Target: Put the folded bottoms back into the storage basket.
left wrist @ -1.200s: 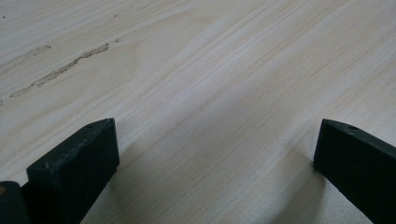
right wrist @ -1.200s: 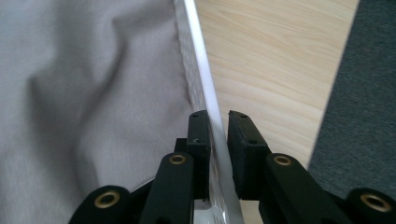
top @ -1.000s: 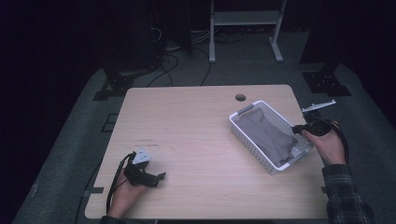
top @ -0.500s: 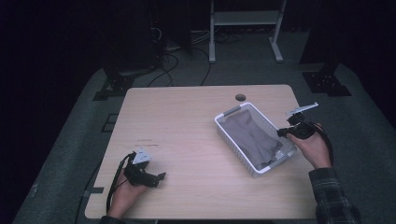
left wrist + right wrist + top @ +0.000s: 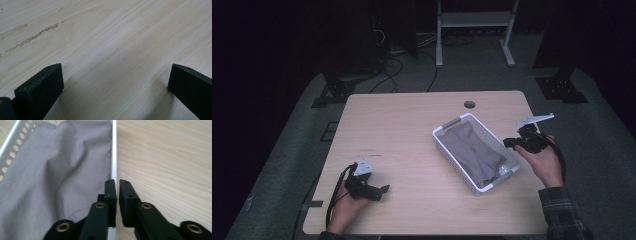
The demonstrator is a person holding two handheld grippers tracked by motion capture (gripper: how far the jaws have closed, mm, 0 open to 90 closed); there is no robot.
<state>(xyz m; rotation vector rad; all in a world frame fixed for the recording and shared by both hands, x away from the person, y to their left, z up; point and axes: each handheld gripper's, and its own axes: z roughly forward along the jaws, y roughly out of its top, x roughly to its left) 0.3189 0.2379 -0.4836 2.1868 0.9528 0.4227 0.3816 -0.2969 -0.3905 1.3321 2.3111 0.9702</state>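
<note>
We pinch the white basket rim with our right gripper — a slipping grip could spill the grey cloth — left gripper spread, idle.

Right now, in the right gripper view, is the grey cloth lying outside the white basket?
No: the grey cloth lies inside the white basket, whose rim the right gripper pinches.

Counted items on a wooden table
One table, one white basket, one grey cloth, two handheld grippers: left gripper, right gripper.
</note>
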